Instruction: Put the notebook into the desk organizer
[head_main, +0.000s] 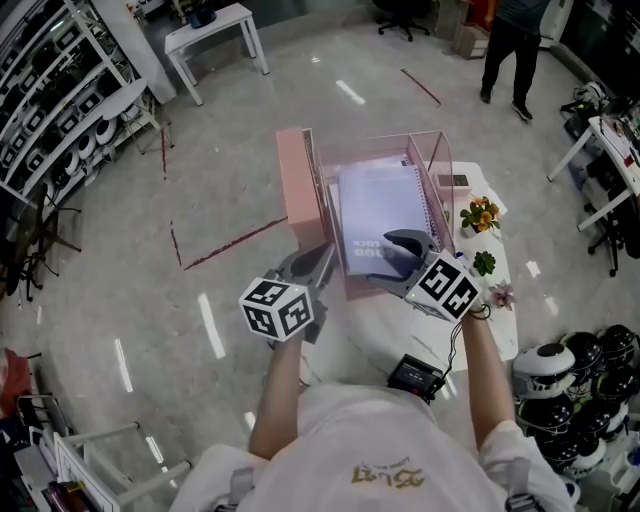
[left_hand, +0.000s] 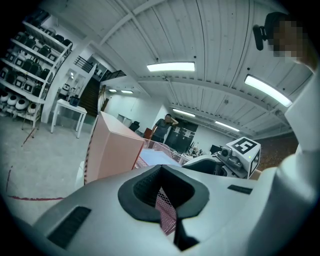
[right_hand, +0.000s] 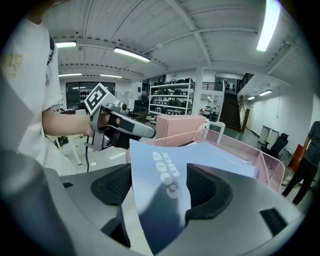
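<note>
Small white table (head_main: 505, 335) on glossy grey floor (head_main: 150, 260); helmet racks (head_main: 70, 110) far left of the pink mesh desk organizer (head_main: 300, 190), bystander (head_main: 515, 50) well beyond it, flowers (head_main: 480, 214) just right of it. Jaws of the left gripper (left_hand: 165, 200) clamped shut on the organizer's mesh wall. Jaws of the right gripper (right_hand: 160, 200) spread wide astride the near corner of the spiral notebook (head_main: 380, 205) resting in the organizer, pads off the cover.
</note>
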